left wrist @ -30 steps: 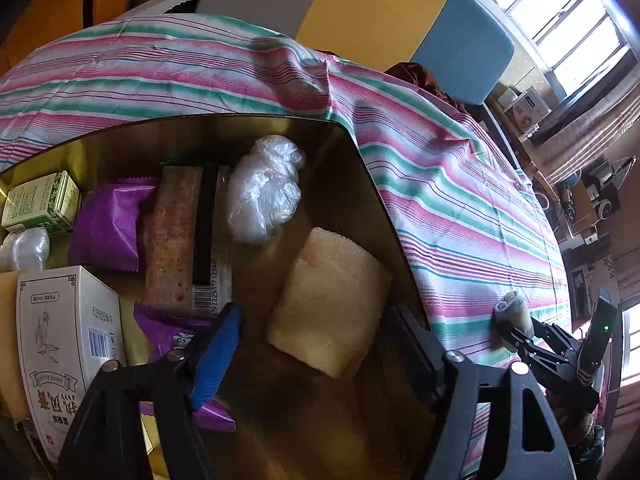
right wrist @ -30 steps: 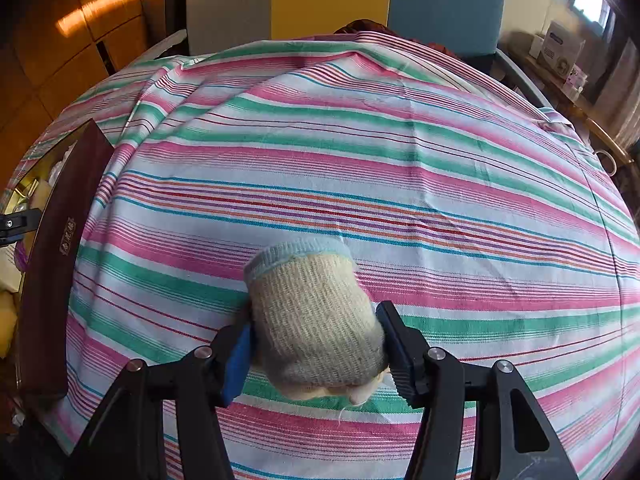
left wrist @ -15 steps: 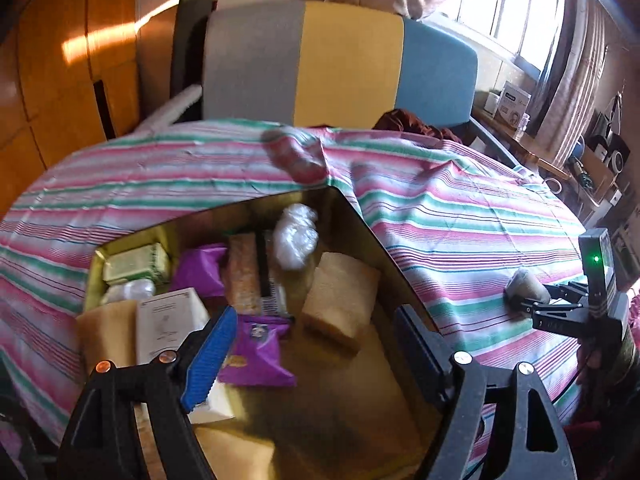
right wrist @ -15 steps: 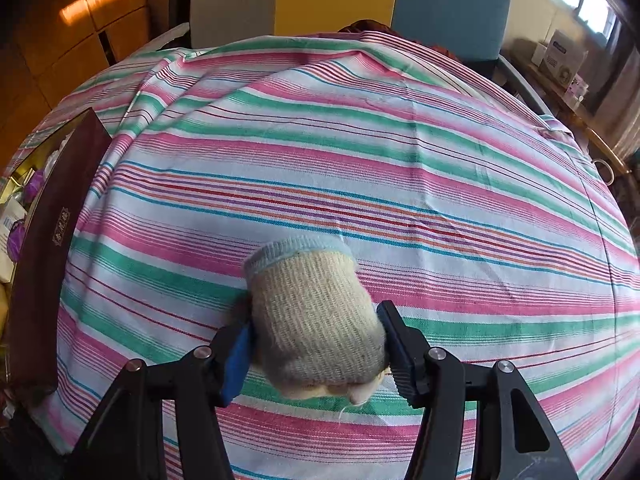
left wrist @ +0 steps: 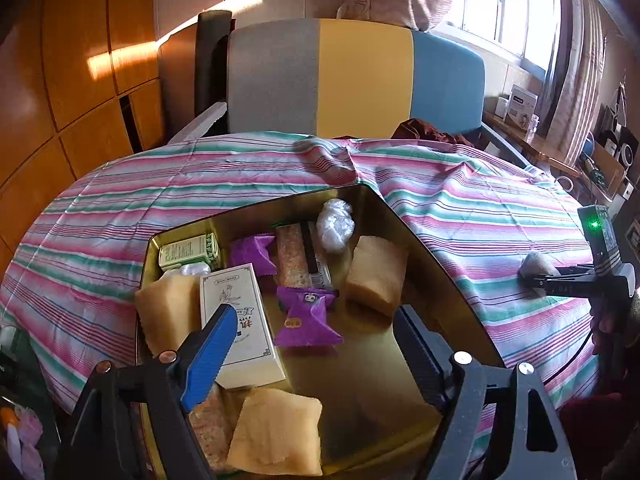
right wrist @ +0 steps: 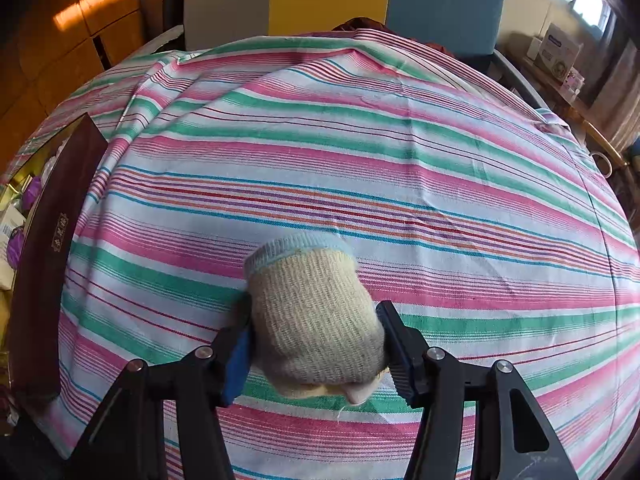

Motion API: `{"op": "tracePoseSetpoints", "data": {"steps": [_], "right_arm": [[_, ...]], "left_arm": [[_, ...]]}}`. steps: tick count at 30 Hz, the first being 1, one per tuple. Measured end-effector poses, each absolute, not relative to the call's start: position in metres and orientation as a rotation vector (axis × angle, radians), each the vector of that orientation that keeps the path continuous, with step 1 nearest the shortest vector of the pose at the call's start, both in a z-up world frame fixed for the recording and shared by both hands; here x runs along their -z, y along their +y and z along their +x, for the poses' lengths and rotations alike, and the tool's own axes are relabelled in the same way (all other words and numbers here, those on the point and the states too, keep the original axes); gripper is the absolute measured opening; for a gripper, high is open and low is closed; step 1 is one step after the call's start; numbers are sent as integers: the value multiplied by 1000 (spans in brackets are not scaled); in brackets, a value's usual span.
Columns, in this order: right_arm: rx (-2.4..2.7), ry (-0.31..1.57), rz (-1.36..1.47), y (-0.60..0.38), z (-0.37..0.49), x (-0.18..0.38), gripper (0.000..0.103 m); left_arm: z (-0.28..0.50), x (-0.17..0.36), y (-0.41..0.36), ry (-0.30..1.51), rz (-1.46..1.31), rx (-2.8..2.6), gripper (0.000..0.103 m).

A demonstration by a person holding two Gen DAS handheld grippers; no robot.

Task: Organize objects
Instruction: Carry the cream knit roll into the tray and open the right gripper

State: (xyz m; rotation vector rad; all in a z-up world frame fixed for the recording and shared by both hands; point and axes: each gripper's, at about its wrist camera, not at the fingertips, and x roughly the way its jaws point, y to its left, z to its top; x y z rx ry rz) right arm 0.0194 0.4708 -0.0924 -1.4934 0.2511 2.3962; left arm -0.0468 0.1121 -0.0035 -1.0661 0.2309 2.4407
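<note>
My left gripper (left wrist: 316, 344) is open and empty, held above a gold tin box (left wrist: 436, 260). The box holds yellow sponges (left wrist: 376, 276), purple snack packets (left wrist: 308, 320), a white carton (left wrist: 238, 320), a green carton (left wrist: 190, 251), a cracker pack (left wrist: 294, 256) and a clear plastic wad (left wrist: 335, 224). My right gripper (right wrist: 316, 354) is shut on a rolled beige knit sock (right wrist: 312, 320) with a blue cuff, low over the striped tablecloth (right wrist: 360, 184). The sock in the right gripper also shows at the right edge of the left wrist view (left wrist: 536, 266).
The box's dark red outer wall (right wrist: 52, 248) stands at the left of the right wrist view. A grey, yellow and blue chair back (left wrist: 352, 76) is behind the table. A shelf with boxes (left wrist: 524, 108) runs under the window at right.
My left gripper has risen and pulled back from the box, so more of its contents and the room show. My right gripper has kept its hold on the sock and lifted slightly.
</note>
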Motion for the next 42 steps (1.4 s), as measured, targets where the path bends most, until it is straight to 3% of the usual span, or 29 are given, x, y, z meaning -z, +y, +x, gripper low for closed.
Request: {"op": "tracePoseSetpoints", "data": {"steps": [10,16,23,32,42], "right_arm": [[-2625,426,-1355,406,15,29,58],[-2864,352,-1372,308,-3,-4,58],[-2928,249,-1555,221,-29,22,58],[-2834,175,-1774,193,-55,73,59],[-2887,337,-1661,212,-43,58,75]], "left_arm": [[-48,-1,90,125,-1045,-2455,81],[-57,-10,48,-12,-1048,-2519,81],[-63,-2,6,-94,-1120,-2593,81],[-63,12,8,-69,-1155,-2586,81],[-49,-9,29,58,-1046,-2675,81]]}}
